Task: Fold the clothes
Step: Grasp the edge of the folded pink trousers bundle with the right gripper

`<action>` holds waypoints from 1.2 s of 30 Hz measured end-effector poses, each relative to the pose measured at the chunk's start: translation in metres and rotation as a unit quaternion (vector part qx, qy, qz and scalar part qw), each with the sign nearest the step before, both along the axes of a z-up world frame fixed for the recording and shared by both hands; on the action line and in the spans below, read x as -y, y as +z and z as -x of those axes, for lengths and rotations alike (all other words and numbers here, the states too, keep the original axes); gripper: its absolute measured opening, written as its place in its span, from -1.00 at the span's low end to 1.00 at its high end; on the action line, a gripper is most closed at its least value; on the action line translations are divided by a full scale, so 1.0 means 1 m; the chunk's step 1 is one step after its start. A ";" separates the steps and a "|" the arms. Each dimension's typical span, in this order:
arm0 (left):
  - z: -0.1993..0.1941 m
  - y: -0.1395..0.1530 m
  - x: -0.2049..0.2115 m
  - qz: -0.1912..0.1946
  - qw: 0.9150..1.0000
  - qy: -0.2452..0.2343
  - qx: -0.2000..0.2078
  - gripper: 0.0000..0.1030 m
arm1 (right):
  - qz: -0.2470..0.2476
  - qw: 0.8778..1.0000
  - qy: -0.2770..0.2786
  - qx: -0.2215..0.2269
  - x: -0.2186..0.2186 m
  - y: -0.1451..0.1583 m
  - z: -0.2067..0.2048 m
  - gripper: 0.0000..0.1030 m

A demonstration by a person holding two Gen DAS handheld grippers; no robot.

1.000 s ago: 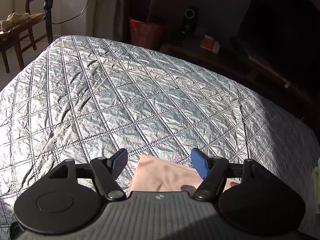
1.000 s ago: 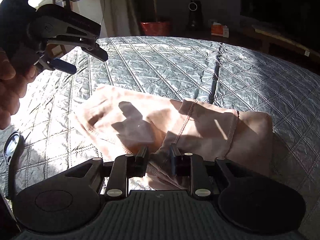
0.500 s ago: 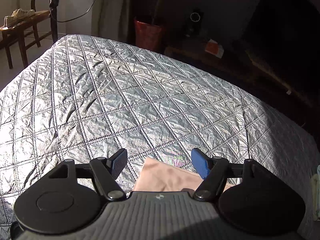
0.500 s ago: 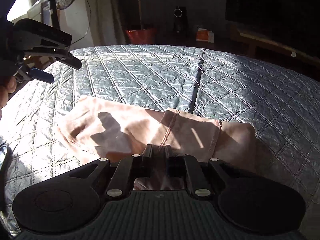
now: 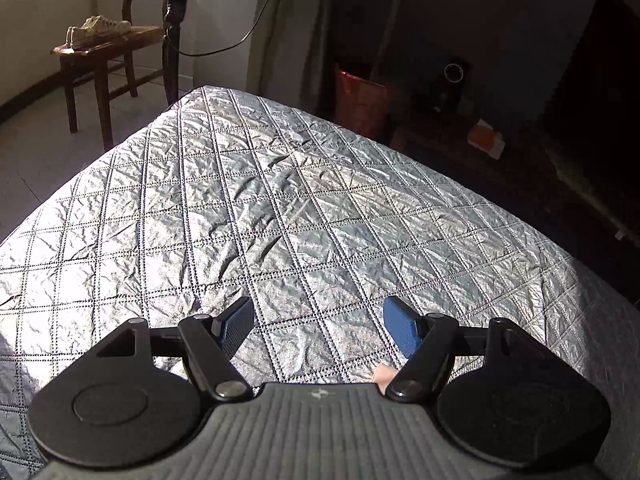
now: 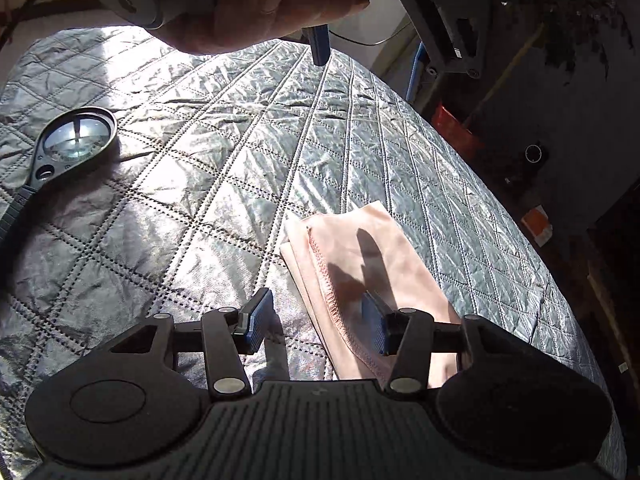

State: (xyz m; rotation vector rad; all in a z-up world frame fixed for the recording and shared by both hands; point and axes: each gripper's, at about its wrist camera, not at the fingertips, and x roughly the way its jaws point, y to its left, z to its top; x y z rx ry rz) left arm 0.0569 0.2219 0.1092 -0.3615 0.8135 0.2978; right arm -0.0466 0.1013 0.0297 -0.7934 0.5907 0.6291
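Observation:
A pale pink garment (image 6: 360, 280) lies folded into a narrow stack on the silver quilted bed cover (image 6: 224, 168). My right gripper (image 6: 318, 322) is open and empty, low over the garment's near left edge, with its right finger over the cloth. My left gripper (image 5: 318, 326) is open and empty above bare quilt (image 5: 280, 208); only a sliver of pink cloth (image 5: 383, 374) shows by its right finger. In the right wrist view the left gripper (image 6: 400, 12) and the hand holding it hang at the top.
A black magnifying glass (image 6: 72, 140) lies on the quilt at the left. A wooden chair (image 5: 108, 60) with white shoes stands beyond the bed's far left corner. A red bin (image 5: 360, 100) and dark furniture stand behind the bed.
My right gripper has opened and let go of the pink garment, which now lies folded smaller. My left gripper has risen and swung away from the cloth.

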 end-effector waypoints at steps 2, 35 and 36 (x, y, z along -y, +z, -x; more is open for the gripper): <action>0.001 0.001 -0.001 0.002 1.000 -0.002 0.003 0.32 | 0.018 1.000 0.001 0.015 -0.011 -0.001 -0.005 0.15; -0.010 -0.004 0.035 0.015 0.999 -0.048 0.003 0.36 | -0.426 0.799 -0.422 -0.056 0.231 0.053 0.002 -0.86; -0.011 -0.005 0.042 0.013 0.998 -0.058 0.002 0.36 | -0.431 0.789 -0.434 -0.063 0.239 0.045 0.007 -0.86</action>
